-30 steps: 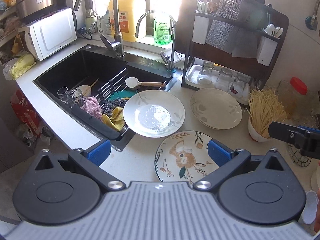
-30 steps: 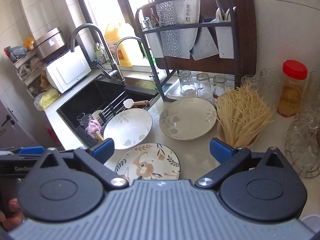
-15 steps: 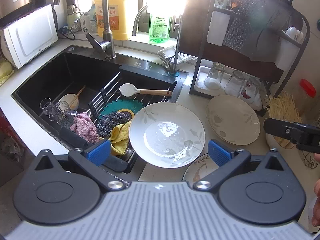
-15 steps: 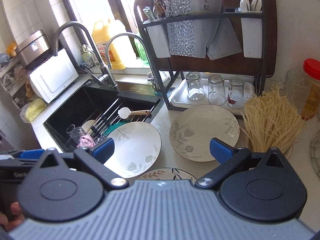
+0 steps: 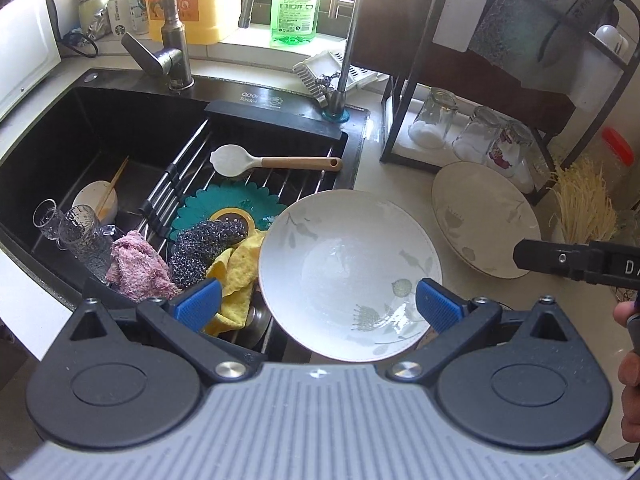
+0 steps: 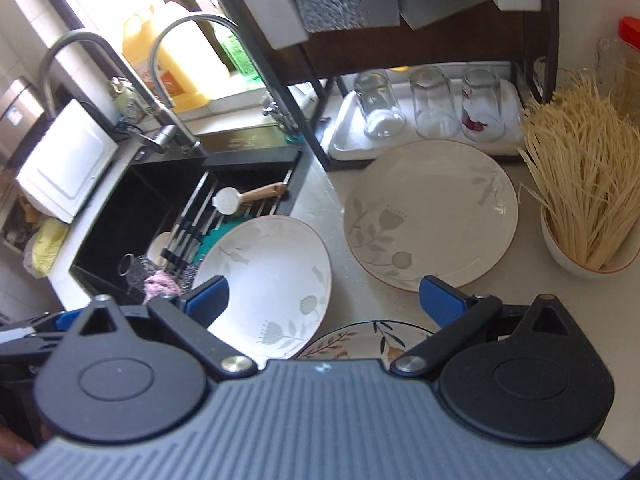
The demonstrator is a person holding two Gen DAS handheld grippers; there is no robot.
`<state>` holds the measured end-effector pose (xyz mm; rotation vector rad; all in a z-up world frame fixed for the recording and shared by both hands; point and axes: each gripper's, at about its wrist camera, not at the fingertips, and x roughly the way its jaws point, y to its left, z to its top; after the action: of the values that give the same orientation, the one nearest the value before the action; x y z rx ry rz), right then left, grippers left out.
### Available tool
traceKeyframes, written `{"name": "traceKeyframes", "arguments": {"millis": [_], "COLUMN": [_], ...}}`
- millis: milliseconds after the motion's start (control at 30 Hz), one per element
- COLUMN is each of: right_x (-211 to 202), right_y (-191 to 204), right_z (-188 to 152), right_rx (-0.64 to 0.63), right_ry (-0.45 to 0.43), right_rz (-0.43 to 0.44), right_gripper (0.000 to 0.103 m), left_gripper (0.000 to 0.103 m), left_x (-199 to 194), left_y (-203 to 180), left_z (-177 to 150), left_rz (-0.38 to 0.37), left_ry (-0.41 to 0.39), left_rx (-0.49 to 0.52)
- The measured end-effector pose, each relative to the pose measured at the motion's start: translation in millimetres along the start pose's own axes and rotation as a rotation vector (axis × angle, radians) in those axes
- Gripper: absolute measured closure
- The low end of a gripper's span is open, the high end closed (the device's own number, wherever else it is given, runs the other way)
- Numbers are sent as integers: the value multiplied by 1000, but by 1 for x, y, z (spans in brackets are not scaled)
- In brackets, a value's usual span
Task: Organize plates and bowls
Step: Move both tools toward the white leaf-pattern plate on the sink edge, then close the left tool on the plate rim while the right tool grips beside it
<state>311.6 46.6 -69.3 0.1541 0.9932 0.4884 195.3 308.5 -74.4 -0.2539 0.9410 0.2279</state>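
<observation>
The white bowl (image 5: 350,276) sits at centre frame in the left view, half on the tabletop (image 5: 396,168) and half over the sink (image 5: 120,128) rack edge. It lies straight ahead of our left gripper (image 5: 318,304), whose blue pads are spread wide with the near rim between them, not touching as far as we can tell. It is round, so no long axis matters; the rim is the only handle. It looks glazed, glossy and wet inside, with a faint leaf print, so we judge it slippery.

In the right view, the flat plate (image 6: 430,214) lies at centre right on the tabletop, just ahead of our right gripper (image 6: 324,298), also spread and empty. The painted plate (image 6: 360,340) peeks out at the lower centre, beneath that gripper. We judge the left gripper nearer the bowl, the right nearer the flat plate.
</observation>
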Motion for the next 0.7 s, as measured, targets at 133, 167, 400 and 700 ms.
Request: {"name": "traceKeyframes", "arguments": {"millis": [133, 167, 400, 700], "right_x": [13, 16, 39, 76], "right_y": [1, 2, 10, 14], "right_z": [2, 3, 5, 12], "right_rx": [36, 43, 51, 67], "right_ry": [11, 15, 56, 155], "right_rz": [-42, -48, -53, -24], "right_gripper": [0, 0, 0, 18], "left_gripper": [0, 0, 0, 0], "left_x": [17, 22, 52, 88], "left_y": [8, 11, 27, 48], "left_z": [6, 8, 15, 29], "left_rz": [21, 14, -43, -110], "left_ry": [11, 16, 74, 138], "left_rx": [45, 49, 19, -53]}}
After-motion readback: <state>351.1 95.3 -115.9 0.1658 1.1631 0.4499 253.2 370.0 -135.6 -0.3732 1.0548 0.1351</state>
